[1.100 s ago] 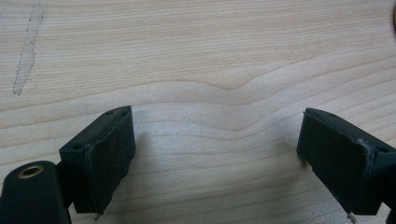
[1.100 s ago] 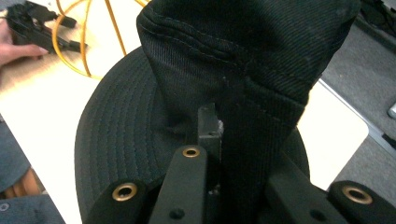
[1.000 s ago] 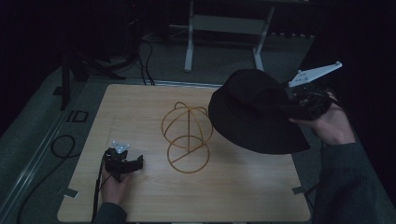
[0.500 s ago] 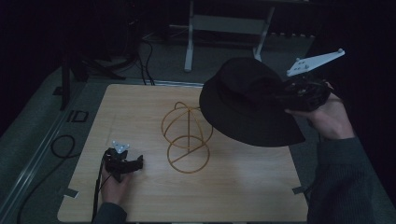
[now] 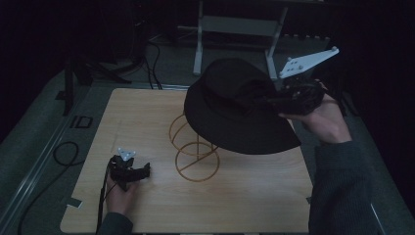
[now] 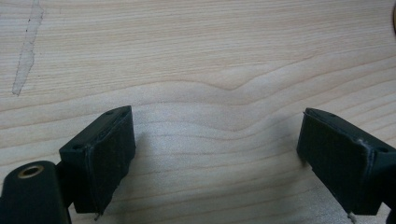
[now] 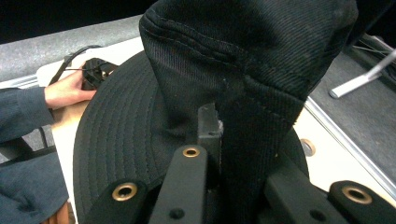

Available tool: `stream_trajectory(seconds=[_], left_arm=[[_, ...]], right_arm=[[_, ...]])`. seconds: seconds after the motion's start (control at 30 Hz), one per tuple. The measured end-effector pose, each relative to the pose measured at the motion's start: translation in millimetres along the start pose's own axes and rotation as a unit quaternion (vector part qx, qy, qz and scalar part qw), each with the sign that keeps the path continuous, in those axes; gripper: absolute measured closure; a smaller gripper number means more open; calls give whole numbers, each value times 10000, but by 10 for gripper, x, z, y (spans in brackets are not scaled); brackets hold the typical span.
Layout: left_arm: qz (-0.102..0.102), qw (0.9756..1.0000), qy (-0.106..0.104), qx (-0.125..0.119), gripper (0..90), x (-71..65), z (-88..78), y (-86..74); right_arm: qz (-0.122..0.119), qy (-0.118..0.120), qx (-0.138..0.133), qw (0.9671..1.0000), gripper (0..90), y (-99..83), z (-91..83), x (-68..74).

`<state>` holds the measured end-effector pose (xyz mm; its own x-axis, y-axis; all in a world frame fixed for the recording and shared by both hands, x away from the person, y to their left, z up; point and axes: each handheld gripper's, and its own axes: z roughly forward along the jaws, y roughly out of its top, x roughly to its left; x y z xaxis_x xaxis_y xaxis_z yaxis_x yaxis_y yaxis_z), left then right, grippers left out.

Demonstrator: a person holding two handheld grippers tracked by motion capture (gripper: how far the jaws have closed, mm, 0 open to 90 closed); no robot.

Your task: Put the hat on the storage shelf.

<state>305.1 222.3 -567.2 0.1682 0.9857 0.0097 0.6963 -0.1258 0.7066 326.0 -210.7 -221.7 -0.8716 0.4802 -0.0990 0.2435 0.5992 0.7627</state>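
— Above the tabletop (image 5: 147,117), what is the right claw (image 5: 266,100) doing?
— It is pinching the hat (image 5: 230,112) by its crown, jaws closed on the fabric, holding it tilted in the air over the wire stand (image 5: 193,149)

— And the left claw (image 5: 142,171)?
— It is resting on the wood, jaws standing wide apart, gripping nothing

The left gripper (image 6: 224,163) looks down on the wooden table (image 6: 210,60), its two black jaws standing wide apart with bare, pale wood grain between them. On the table, well above and to the left of the left-hand jaw, a pale narrow streak (image 6: 27,46) runs down the wood. A brass-coloured eyelet (image 6: 31,171) sits on the black body just beside that same jaw.
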Motion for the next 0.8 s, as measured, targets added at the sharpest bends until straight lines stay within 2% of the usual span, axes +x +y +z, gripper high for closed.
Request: stream_trajectory(seconds=[0.17, 0.33, 0.57, 0.7, 0.8], left_arm=[[10, 10000, -2, 0, 119, 0, 1, 0], [3, 10000, -4, -6, 119, -1, 2, 0], [11, 10000, -2, -6, 119, -1, 2, 0], [6, 10000, 3, -23, 119, -2, 4, 0], [7, 10000, 0, -23, 119, -2, 4, 0]], right_arm=[[-197, 165, 43, 9997, 878, 57, 123, 112], [-302, 267, 101, 9991, 878, 89, 247, 152], [-323, 438, 175, 9984, 877, 104, 446, 166], [-332, 573, 338, 9972, 873, 71, 595, 173], [-274, 553, 441, 9971, 867, 50, 690, 153]])
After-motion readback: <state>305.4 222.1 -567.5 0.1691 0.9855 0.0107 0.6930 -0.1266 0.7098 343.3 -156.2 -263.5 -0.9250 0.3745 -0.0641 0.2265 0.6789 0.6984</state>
